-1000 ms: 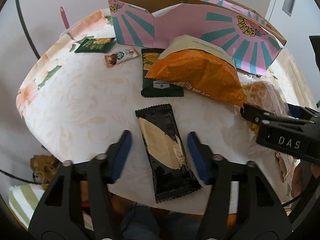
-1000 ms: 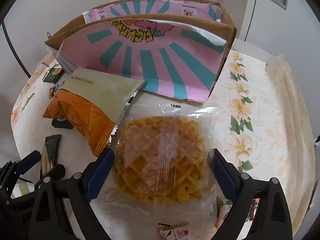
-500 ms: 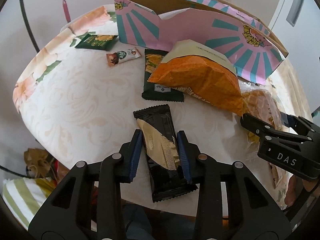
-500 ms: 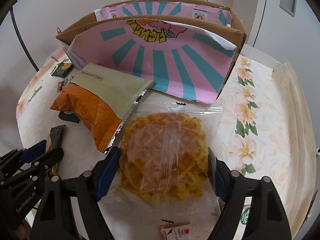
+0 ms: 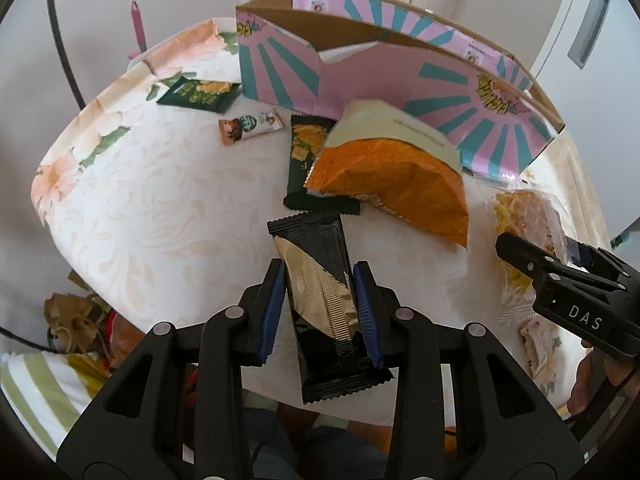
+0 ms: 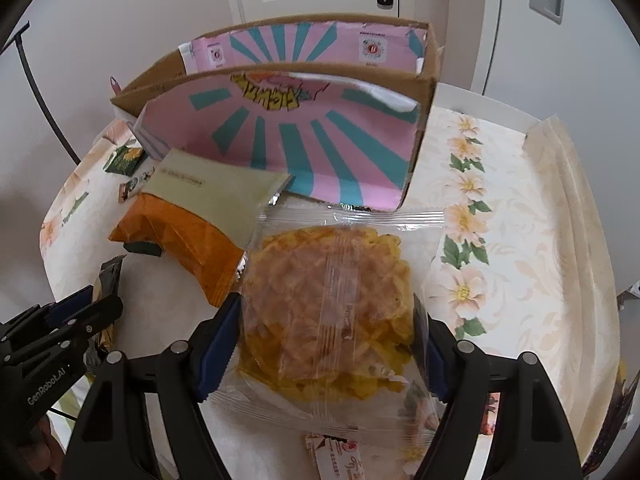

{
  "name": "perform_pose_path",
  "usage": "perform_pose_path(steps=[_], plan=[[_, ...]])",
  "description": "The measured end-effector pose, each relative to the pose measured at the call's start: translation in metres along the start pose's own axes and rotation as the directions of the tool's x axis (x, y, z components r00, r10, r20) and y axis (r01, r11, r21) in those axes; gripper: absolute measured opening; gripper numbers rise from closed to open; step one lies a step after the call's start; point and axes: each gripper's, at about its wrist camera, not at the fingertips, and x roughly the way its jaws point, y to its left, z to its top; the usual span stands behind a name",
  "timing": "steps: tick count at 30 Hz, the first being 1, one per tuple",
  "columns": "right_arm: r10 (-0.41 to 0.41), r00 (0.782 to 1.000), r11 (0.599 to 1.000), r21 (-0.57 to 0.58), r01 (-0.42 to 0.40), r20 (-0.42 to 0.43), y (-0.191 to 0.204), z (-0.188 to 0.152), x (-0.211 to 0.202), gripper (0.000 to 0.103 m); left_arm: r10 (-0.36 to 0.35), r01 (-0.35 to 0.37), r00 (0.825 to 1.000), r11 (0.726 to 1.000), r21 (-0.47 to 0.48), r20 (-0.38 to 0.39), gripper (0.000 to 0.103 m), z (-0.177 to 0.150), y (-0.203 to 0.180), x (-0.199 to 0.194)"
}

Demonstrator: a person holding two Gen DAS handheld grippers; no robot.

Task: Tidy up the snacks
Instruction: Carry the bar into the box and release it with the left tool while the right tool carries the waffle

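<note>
1. Left wrist view: the left gripper (image 5: 320, 312) has its jaws clenched on the flat black-and-gold foil snack bar (image 5: 326, 300), blue pads pressed to both long edges. The bar lies near the front edge of the round counter covered in a cream floral cloth (image 5: 160, 200). I judge the pick-up to be the step in hand. Next, the bar has to be lifted clear of the counter.

2. Beyond it, the open pink-and-teal striped cardboard box (image 5: 360, 72) stands at the back. A puffy orange-and-cream snack bag (image 5: 392, 176) leans near its front wall, over a dark green cracker packet (image 5: 304, 160). The box floor is hidden, so I cannot tell what it holds.

3. Right wrist view: the right gripper (image 6: 324, 344) has just been closing its jaws around the clear plastic pack of yellow waffle crisps (image 6: 328, 296), and the pads now grasp its two sides. The pack lies on the counter, just in front of the box. It looks soft and crushable, so the lift should be gentle.

4. From this side only the box's inner walls show, with no snack visible inside.
</note>
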Motion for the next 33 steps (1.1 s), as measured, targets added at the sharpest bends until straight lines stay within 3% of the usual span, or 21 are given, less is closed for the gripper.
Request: perform_pose_path(steps=[9,18,27,33], plan=[[0.026,0.998,0.999,0.027,-0.028,0.059,-0.006,0.012,-0.044,0.074,0.011,-0.015,0.995,0.999,0.036,0.102,0.031,0.029,-0.011,-0.059],[0.049,0.987,0.998,0.032,-0.054,0.152,-0.002,0.051,-0.099,0.074,-0.021,-0.005,0.974,0.994,0.113,0.227,0.031,0.095,-0.018,-0.112],[0.002,0.978,0.996,0.082,-0.02,0.21,0.006,0.108,-0.115,0.074,-0.137,0.086,0.959,0.975,0.204,0.249,0.031,0.184,-0.019,-0.101],[-0.023,0.976,0.991,0.134,-0.006,0.215,0.012,0.147,-0.1,0.074,-0.202,0.147,0.961,0.952,0.267,0.191,0.031,0.238,-0.021,-0.069]])
